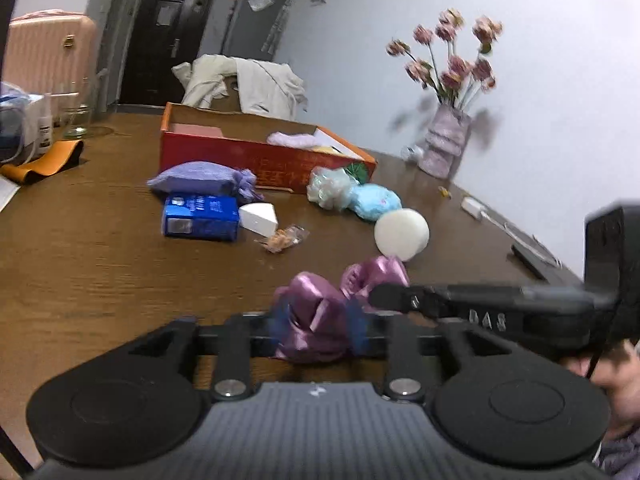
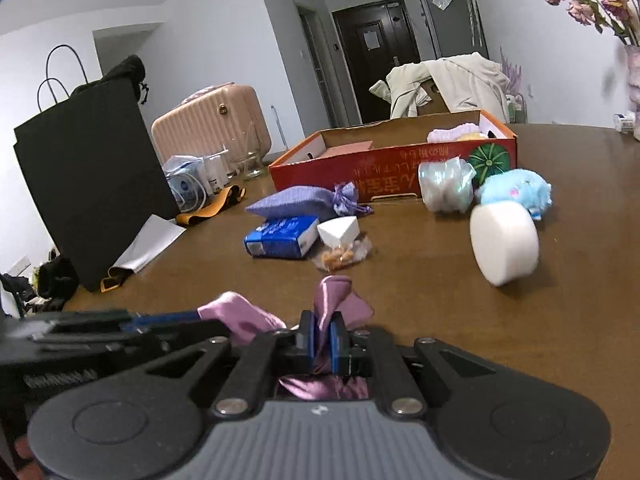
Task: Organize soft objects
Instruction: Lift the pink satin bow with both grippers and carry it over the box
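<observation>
Wooden table (image 1: 100,264): pink satin cloth (image 1: 316,320) pinched between both grippers' fingers (image 2: 338,344).

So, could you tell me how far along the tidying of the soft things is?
Done: a pale lilac cloth lies in the red cardboard box. In hand: both grippers clamp the shiny purple satin cloth. Left: lavender sachet, blue plush toy, white sponge.
</observation>
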A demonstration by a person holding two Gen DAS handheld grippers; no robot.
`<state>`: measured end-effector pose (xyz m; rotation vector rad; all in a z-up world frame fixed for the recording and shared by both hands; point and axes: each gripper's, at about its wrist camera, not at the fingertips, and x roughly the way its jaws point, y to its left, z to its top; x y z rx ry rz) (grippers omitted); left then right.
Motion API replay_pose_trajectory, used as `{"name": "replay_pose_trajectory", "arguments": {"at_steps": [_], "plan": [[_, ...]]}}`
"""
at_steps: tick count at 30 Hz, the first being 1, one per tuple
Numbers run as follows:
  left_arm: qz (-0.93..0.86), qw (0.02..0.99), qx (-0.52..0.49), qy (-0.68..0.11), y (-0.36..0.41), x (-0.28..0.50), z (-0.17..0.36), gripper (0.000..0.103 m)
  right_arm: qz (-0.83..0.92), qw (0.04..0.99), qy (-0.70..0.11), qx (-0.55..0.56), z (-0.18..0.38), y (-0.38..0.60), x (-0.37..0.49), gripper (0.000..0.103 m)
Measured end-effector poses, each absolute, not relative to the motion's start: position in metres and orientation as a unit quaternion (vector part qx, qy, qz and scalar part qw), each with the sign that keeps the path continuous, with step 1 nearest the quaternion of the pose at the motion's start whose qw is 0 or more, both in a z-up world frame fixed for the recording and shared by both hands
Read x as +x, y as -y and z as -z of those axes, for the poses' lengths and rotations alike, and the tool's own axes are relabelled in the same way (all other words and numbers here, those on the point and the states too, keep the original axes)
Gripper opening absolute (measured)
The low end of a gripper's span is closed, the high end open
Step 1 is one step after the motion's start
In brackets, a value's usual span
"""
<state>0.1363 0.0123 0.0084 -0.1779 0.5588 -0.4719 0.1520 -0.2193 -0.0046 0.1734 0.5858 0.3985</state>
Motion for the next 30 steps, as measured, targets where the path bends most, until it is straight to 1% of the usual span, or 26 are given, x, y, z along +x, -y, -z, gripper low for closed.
{"name": "replay_pose_trajectory", "arguments": {"at_steps": [1, 6, 7, 8, 9, 10, 11, 12, 13, 15, 16, 21, 23, 25, 26, 30], "plan": [[0.216, 0.931, -0.097, -0.277, -0.014, 0.137, -0.009, 0.06, -0.195, 0.934, -0.285, 0.088, 0.006, 0.22, 0.149, 0.009], [0.213, 0.921, -0.125, -0.301, -0.013, 0.146, -0.004, 0.059, -0.198, 0.934, -0.287, 0.078, 0.006, 0.219, 0.135, 0.009], [0.219, 0.919, -0.119, -0.306, -0.01, 0.146, -0.002, 0.053, -0.198, 0.934, -0.287, 0.075, 0.006, 0.219, 0.131, 0.009], [0.219, 0.918, -0.104, -0.314, -0.005, 0.145, 0.001, 0.04, -0.198, 0.934, -0.287, 0.076, 0.006, 0.219, 0.129, 0.012], [0.216, 0.918, -0.094, -0.318, -0.003, 0.144, 0.005, 0.036, -0.195, 0.934, -0.287, 0.078, 0.006, 0.22, 0.126, 0.016], [0.216, 0.919, -0.09, -0.316, -0.003, 0.141, 0.008, 0.035, -0.19, 0.936, -0.285, 0.081, 0.007, 0.221, 0.123, 0.019], [0.217, 0.92, -0.09, -0.313, -0.004, 0.139, 0.009, 0.034, -0.185, 0.937, -0.283, 0.085, 0.007, 0.223, 0.122, 0.031], [0.219, 0.919, -0.092, -0.313, -0.005, 0.138, 0.01, 0.034, -0.184, 0.937, -0.283, 0.09, 0.008, 0.225, 0.122, 0.036], [0.221, 0.919, -0.095, -0.313, -0.007, 0.138, 0.011, 0.034, -0.18, 0.937, -0.283, 0.094, 0.009, 0.226, 0.123, 0.037], [0.223, 0.917, -0.099, -0.315, -0.006, 0.139, 0.012, 0.034, -0.175, 0.937, -0.286, 0.103, 0.011, 0.228, 0.127, 0.044], [0.223, 0.917, -0.1, -0.316, -0.006, 0.139, 0.012, 0.034, -0.176, 0.936, -0.286, 0.107, 0.012, 0.229, 0.128, 0.045], [0.225, 0.916, -0.1, -0.318, -0.006, 0.139, 0.013, 0.034, -0.194, 0.922, -0.304, 0.142, 0.019, 0.235, 0.135, 0.043], [0.227, 0.915, -0.1, -0.318, -0.006, 0.139, 0.013, 0.032, -0.201, 0.916, -0.31, 0.156, 0.022, 0.237, 0.137, 0.041], [0.23, 0.915, -0.101, -0.317, -0.005, 0.14, 0.013, 0.028, -0.21, 0.911, -0.314, 0.164, 0.022, 0.238, 0.139, 0.03], [0.232, 0.915, -0.102, -0.315, -0.005, 0.14, 0.012, 0.025, -0.216, 0.909, -0.315, 0.167, 0.021, 0.237, 0.14, 0.02], [0.242, 0.915, -0.095, -0.309, -0.004, 0.145, 0.004, 0.023, -0.216, 0.915, -0.311, 0.14, 0.011, 0.23, 0.143, 0.016]]}}
